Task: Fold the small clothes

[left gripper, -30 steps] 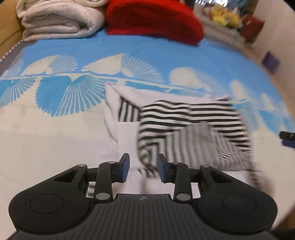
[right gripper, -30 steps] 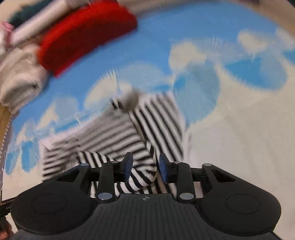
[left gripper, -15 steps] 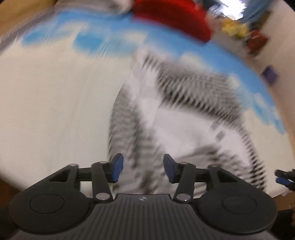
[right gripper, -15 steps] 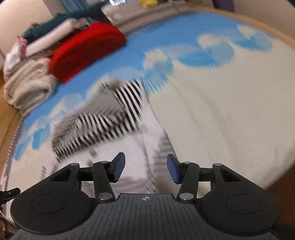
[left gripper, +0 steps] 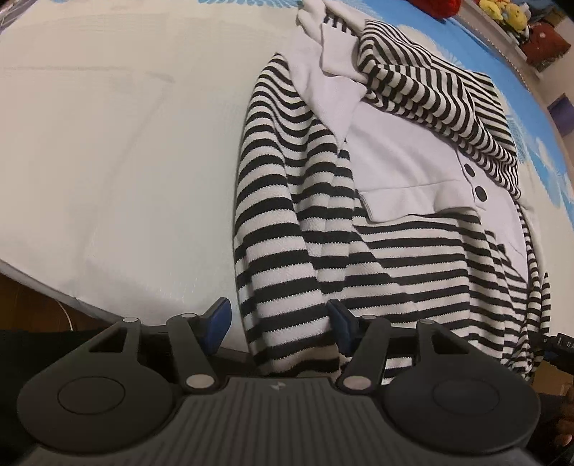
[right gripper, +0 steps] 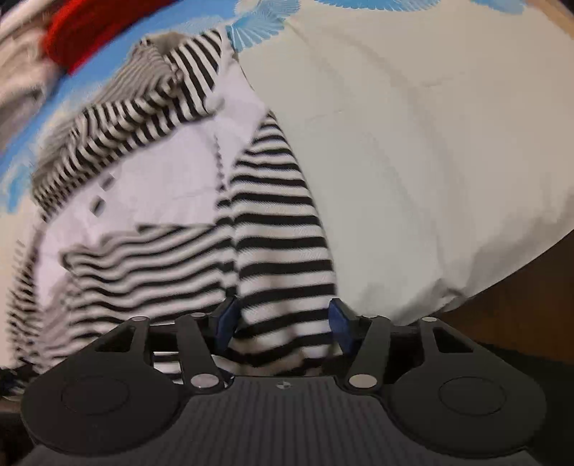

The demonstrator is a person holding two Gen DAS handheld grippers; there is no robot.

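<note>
Left gripper [left gripper: 278,322]: we see the blue pads spread wide, with the hem of a striped sleeve [left gripper: 280,229] running between them. The right-hand pad looks to touch the cloth; the other stands clear. Nothing is pinched.

Right gripper [right gripper: 283,322]: same picture. Its fingers are parted, striped cloth [right gripper: 280,251] lying in the gap, no clamp on it. That view is smeared on its left side, so we cannot say just which part of the garment this is; likely the opposite sleeve or side panel.

Outward from the fingers: the black-and-white striped top [left gripper: 401,251] lies on the bedspread [left gripper: 107,143], near edge hanging over the side of the bed toward us. White front panel [left gripper: 401,157] with two dark buttons [left gripper: 474,181] faces up. The far portion is bunched and turned over on itself. A red item [right gripper: 93,28] sits well beyond, at the head of the spread.

Step in hand, as we judge it: both tools are lined up on the near hem, about to take hold; the fold proper is not yet made.

Next move calls for closing both sets of fingers on the cloth at matching points, then lifting evenly and carrying the near edge away from us, over the white panel. The bunched far end probably needs smoothing first, or the fold lands lumpy.
</note>
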